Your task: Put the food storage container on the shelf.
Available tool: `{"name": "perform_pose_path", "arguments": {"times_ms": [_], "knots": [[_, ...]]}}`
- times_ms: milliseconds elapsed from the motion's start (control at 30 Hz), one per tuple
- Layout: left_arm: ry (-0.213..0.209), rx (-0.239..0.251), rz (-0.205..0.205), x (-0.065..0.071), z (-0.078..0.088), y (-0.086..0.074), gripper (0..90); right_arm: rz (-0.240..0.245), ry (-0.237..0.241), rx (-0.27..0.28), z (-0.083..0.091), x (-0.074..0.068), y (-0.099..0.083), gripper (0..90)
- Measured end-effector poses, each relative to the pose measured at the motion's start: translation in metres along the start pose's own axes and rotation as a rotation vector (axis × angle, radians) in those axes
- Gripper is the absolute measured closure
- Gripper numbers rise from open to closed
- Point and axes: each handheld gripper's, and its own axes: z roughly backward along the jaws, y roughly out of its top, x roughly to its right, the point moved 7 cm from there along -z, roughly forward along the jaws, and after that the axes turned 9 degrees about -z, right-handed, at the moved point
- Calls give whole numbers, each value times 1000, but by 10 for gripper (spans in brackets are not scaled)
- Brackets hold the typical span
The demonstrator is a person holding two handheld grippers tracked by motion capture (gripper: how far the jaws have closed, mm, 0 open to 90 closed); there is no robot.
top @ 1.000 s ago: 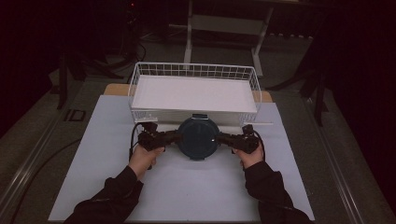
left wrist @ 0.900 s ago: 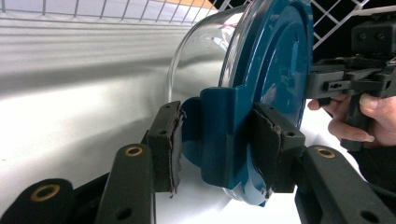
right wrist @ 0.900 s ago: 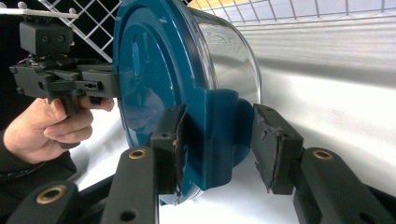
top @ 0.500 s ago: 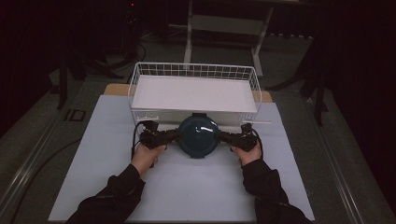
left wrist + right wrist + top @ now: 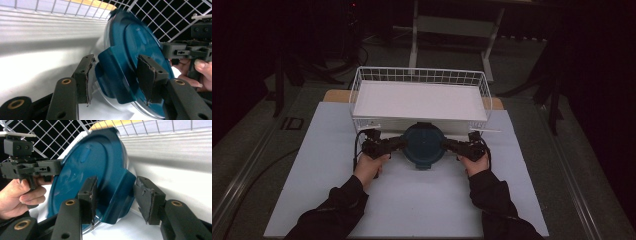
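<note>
Round blue lid [image 5: 423, 145] between the two grippers, just before the wire basket [image 5: 362, 80] on the desk [image 5: 322, 165]. Left gripper [image 5: 113, 77] and right gripper [image 5: 117, 200]: fingers have just been opening, spread astride opposite lid tabs, pads clear.

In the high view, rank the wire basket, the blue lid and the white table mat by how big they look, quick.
1. white table mat, the largest.
2. wire basket, sitting on the mat's far part.
3. blue lid, smallest, in front of the basket between the left gripper and right gripper.
</note>
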Motion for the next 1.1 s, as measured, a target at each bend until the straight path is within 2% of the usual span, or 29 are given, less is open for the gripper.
{"name": "perform_pose_path", "arguments": {"times_ms": [33,200,267,300,333,600,633,667,700,767,800,833,900,933,1000,1100], "knots": [[20,12,-15,0,-1,2,494,16,-20,22,-1,1,3,473],[39,28,-9,-4,-4,4,450,14,-60,30,-3,2,6,434],[49,23,-28,-5,-5,4,412,41,-89,51,-4,4,10,425],[49,23,-28,-5,-5,4,394,41,-89,51,-4,4,10,425],[65,23,-37,-5,-5,5,392,48,-102,65,-5,5,12,424],[82,11,-27,-3,-5,6,378,40,-106,77,-4,2,9,438],[61,16,-57,-1,-4,7,290,56,-114,93,-3,1,9,429],[51,20,-69,1,-3,8,290,56,-114,93,-3,1,9,429],[54,22,-71,3,-3,8,261,86,-124,92,-1,-1,9,427],[50,35,-64,7,-1,10,240,88,-127,89,0,-3,9,422],[34,54,-105,9,1,13,212,75,-121,86,2,-5,8,418],[41,59,-93,11,2,13,147,74,-124,85,5,-7,7,418],[52,54,-85,14,5,13,142,103,-125,89,7,-10,6,414],[34,47,-95,17,6,13,119,105,-132,89,9,-11,5,415],[7,28,-128,21,8,11,7,108,-131,85,13,-13,3,413],[-4,10,-160,27,13,9,3,113,-137,82,20,-17,-1,416]]}}
